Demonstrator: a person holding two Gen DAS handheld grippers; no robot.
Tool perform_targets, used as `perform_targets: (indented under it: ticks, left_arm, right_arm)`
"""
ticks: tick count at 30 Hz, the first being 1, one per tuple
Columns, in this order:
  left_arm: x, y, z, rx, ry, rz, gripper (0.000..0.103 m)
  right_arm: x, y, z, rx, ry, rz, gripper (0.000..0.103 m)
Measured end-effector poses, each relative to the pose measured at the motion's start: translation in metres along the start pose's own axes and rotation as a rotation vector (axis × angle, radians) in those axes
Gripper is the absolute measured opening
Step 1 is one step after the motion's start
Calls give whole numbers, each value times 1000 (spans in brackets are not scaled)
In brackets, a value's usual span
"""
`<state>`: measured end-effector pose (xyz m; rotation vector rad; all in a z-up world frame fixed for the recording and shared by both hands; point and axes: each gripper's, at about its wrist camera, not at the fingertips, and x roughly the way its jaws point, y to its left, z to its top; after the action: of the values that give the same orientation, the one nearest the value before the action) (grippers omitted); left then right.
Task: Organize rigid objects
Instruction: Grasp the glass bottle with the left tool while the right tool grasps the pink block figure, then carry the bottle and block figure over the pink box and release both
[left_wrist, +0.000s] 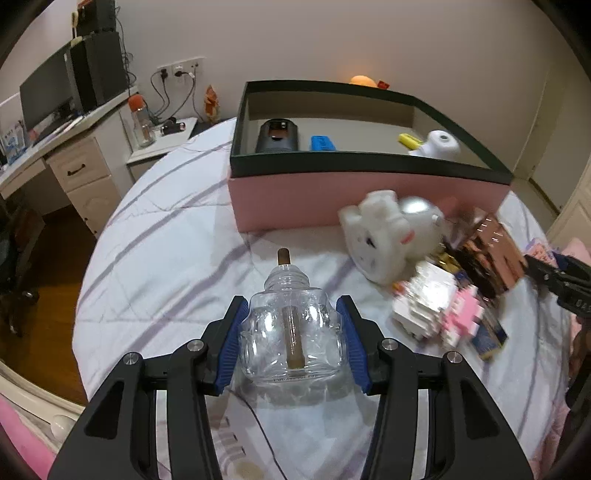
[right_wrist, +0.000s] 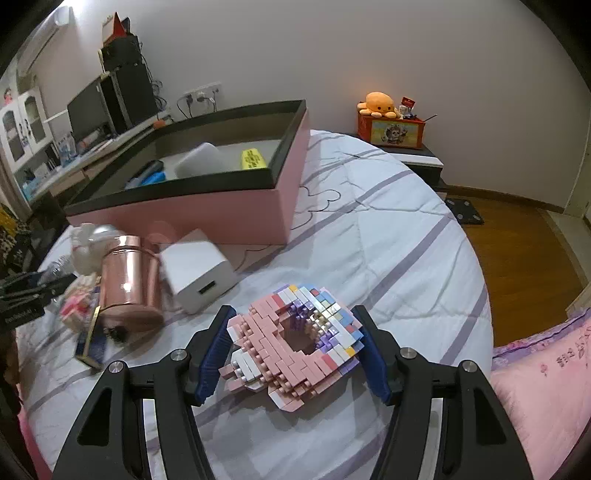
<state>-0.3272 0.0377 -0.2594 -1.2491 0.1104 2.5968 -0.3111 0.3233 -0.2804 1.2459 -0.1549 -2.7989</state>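
Clear glass bottle (left_wrist: 291, 328) lies on the striped bed (left_wrist: 166, 236) pinched by the left gripper (left_wrist: 291, 332), the pink box (left_wrist: 332, 199) at twelve o'clock, while the right gripper (right_wrist: 295, 350) clamps a pink brick model (right_wrist: 291, 343), copper canister (right_wrist: 127, 277) at ten o'clock.

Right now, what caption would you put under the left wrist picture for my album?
The left gripper squeezes a clear glass bottle on the striped bedspread, facing a pink box.

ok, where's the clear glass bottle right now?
Left wrist view, bottom centre: the clear glass bottle lies on the striped bedsheet between the left gripper pads, with the pink box beyond it.
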Motion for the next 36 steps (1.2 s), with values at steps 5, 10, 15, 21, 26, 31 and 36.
perform_targets:
  ticks: [5,10,15,21,26,31,36]
  left_arm:
    - [-7,-10,-17,36,5,1,50]
    - [-8,-11,-22,27,-10,21,52]
    - [-8,-12,-24,20,-34,41,50]
    - [-31,-17,-21,13,-60,20,50]
    - [-53,-23,-17,36,-100,1,50]
    - [-72,-28,-13,44,-139,-13,50]
    - [-92,-32,-6,47,-187,-37,50]
  right_arm:
    - [-10,6,-7,-1,4,35,65]
    - [-14,10,-15,-4,8,43,65]
    - [-20,14,-16,-3,2,53,65]
    - [-31,26,-14,-35,-23,36,65]
    - [-37,37,-9,-55,-46,38,65]
    - [-44,47,-3,-74,-64,49,65]
    - [-57,54,3,-91,-98,47,65]
